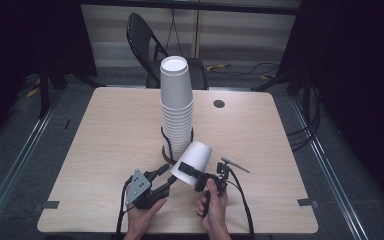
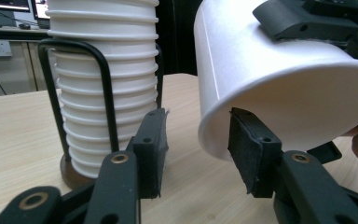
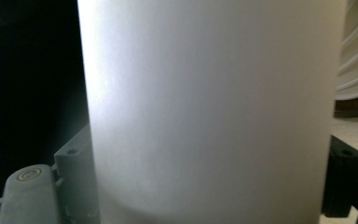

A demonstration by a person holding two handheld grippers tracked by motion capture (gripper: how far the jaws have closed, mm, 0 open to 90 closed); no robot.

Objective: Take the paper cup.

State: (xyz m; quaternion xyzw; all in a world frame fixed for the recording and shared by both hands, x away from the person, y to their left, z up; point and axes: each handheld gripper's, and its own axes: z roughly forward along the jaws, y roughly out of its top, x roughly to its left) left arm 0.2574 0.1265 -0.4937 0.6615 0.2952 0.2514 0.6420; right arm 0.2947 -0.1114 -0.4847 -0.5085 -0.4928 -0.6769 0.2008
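Clamping a single white paper cup (image 1: 194, 159) across its side wall, the right tool (image 1: 196, 176) holds it tilted, mouth down and toward the person's left, base up and away, just in front of the tall stack of white cups (image 1: 176, 107). In the right gripper view the cup's wall (image 3: 209, 112) sits squarely between the two jaws, one at each side of it. The left tool (image 1: 162, 180) stands just beside the cup's lower rim, its jaws apart and not gripping anything; in the left gripper view the cup's rim (image 2: 214, 140) hangs over the jaw on that view's right and appears to touch its pad, while the other jaw stands free with open table showing between the two. Whether that pad truly presses on the rim cannot be told. The stack sits in a black wire holder (image 2: 100, 88) on a dark round base, near the middle of the light wooden table (image 1: 105, 150), and the held cup is close to it but apart. A black folding chair (image 1: 142, 37) stands behind the table's far edge.
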